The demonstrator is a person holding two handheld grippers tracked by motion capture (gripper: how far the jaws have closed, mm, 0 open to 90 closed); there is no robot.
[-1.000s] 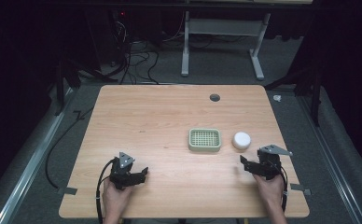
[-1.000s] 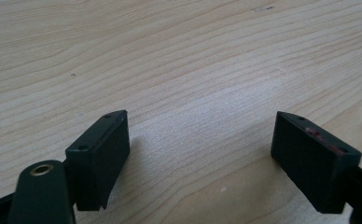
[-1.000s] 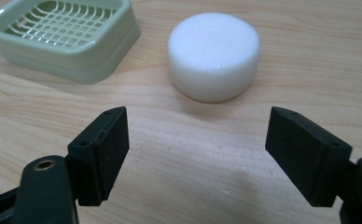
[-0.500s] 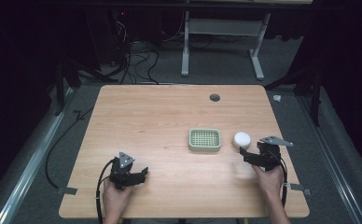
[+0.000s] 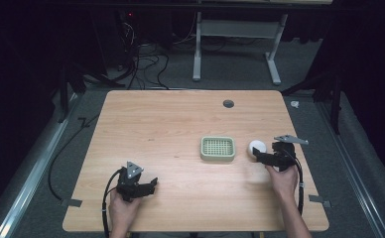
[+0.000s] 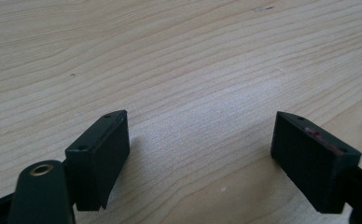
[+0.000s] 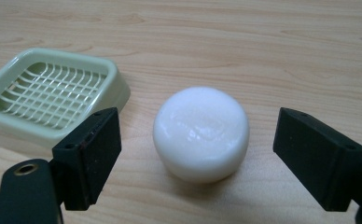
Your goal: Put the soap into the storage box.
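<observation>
Grid [image 7: 53,95] inside soap dish, close-up.

A round white soap bar [image 7: 201,134], smooth and glossy with a domed top, lies flat on the wooden table at the center of the right gripper view and right of center in the high view [image 5: 257,147], just beside a pale green soap dish [image 7: 53,95].

White soap [image 7: 201,133]; pale green dish [image 7: 53,95] — gridded; light wood-grain table [image 5: 170,119].

Soap [image 5: 257,147] lies just right of tray [image 5: 218,148].
</observation>
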